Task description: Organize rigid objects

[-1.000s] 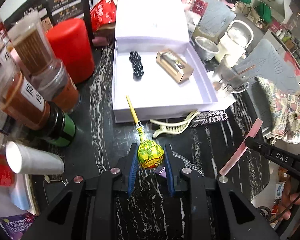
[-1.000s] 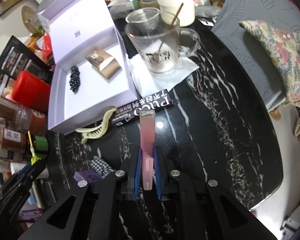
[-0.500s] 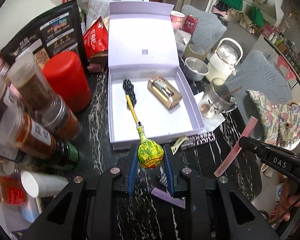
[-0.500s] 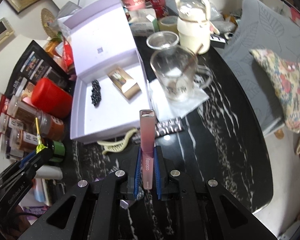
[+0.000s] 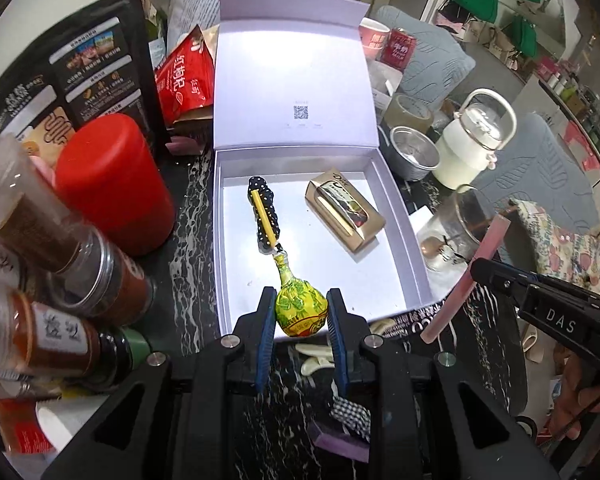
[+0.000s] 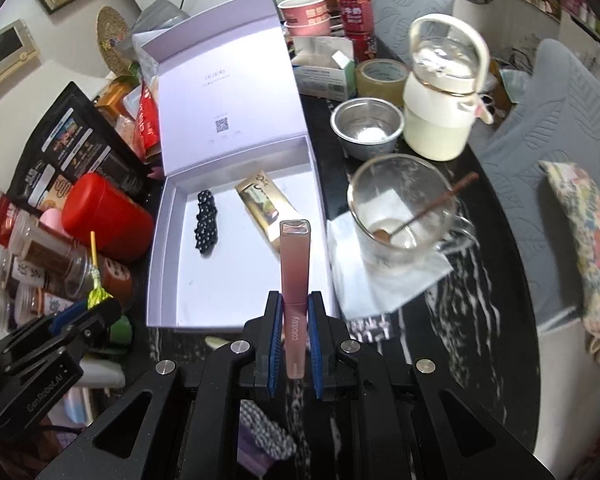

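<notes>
My left gripper [image 5: 300, 314] is shut on a lollipop [image 5: 300, 310] in a yellow-green wrapper, its yellow stick pointing away over the open lilac box [image 5: 400, 236]. The lollipop head hangs above the box's near edge. My right gripper [image 6: 294, 320] is shut on a slim pink lip-gloss tube [image 6: 294, 268], held upright over the box's [image 6: 168, 280] near right corner. Inside the box lie a black beaded hair clip [image 6: 206, 224] and a small gold packet [image 6: 260, 204]. The right gripper's black arm and the pink tube [image 5: 472, 276] show at the right of the left wrist view.
A red canister [image 5: 112, 184] and spice jars [image 5: 60, 240] crowd the box's left side. A glass mug with a spoon [image 6: 400, 216] on a white napkin, a steel bowl [image 6: 366, 126] and a white kettle [image 6: 440, 120] stand to the right. A cream hair claw [image 5: 320, 360] lies under my left gripper.
Both grippers have risen and moved forward toward the box, each keeping its hold. The lollipop now hangs over the box's near edge and the pink tube over its right corner.
</notes>
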The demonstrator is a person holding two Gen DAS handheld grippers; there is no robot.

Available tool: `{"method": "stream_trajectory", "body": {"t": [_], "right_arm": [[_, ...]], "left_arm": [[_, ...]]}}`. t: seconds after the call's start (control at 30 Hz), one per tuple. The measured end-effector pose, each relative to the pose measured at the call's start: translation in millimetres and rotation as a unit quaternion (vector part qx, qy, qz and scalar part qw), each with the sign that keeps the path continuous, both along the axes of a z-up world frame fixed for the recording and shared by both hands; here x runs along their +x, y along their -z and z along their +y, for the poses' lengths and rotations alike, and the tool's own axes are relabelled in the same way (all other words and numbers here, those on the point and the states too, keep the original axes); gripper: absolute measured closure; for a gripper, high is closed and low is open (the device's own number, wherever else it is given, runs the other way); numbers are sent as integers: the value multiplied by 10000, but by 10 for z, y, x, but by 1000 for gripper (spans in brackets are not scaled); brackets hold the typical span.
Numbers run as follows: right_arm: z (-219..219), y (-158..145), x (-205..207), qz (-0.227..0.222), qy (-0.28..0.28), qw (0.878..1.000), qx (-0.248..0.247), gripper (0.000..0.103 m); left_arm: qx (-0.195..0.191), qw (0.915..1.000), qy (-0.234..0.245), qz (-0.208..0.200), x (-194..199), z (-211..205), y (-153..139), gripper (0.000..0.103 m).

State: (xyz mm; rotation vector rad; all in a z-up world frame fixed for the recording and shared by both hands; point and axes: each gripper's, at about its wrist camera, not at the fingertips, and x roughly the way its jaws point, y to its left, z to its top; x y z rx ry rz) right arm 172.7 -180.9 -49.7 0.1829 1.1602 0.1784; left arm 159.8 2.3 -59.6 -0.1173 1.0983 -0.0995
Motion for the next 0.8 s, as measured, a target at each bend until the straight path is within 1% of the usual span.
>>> {"method": "stream_trajectory", "body": {"t": [0.4,0.57,0.8], "right_arm": [[225,264,571,-27,-411,9991,31,90],[295,344,758,-62,-571,9983,22,90],[383,529,965,37,-745,9972,2,90]], "left_arm": [[-3,9998,-125,136,580,118,337,78],[-15,9998,-107,185,739,145,470,78],[-19,9995,-26,327,899,125,699,78]]}}
